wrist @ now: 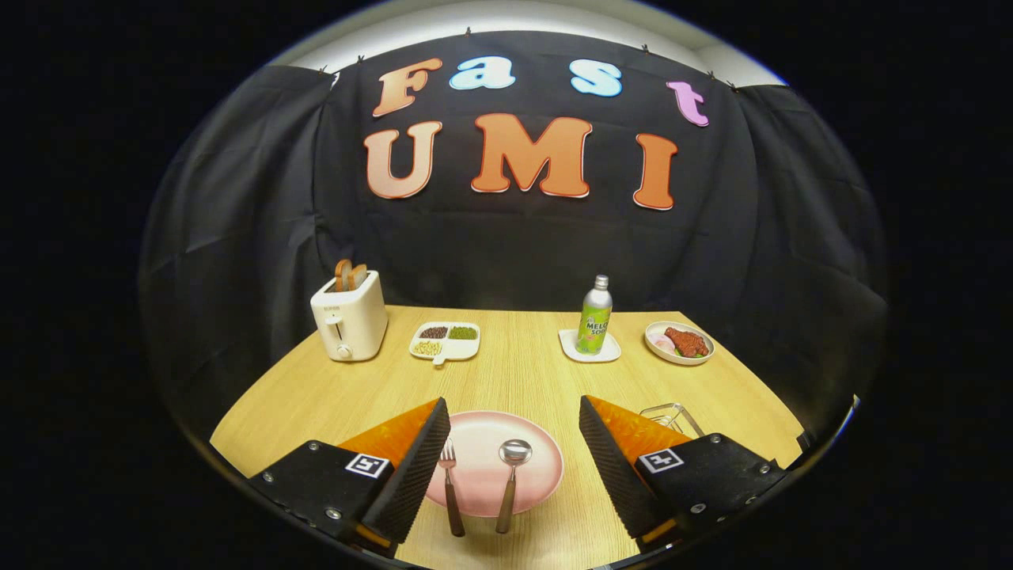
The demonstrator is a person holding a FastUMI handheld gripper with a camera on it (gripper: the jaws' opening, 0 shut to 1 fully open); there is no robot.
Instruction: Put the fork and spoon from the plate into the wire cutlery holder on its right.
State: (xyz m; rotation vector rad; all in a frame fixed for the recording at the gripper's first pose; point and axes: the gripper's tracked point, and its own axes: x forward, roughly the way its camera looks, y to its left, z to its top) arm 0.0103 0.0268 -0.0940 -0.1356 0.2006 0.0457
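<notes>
The jaws stand wide apart and hold nothing; the gripper (514, 451) hangs above the near part of the table (538, 372), with the pink plate (483, 455) between its two fingers. Going from the left finger across: the fork (449, 491) lies just inside that finger, tines pointing away and handle coming back over the plate's near rim. Beside it, near the middle of the gap, lies the spoon (510, 484), bowl away and handle toward the gripper. Both long axes run roughly along the line of the fingers, not across them, and the two pieces lie close together but apart. Past the right finger, partly hidden behind it, stands the wire holder (671, 415). Whichever piece is taken first, I judge the fingers should close across its handle from the sides.
</notes>
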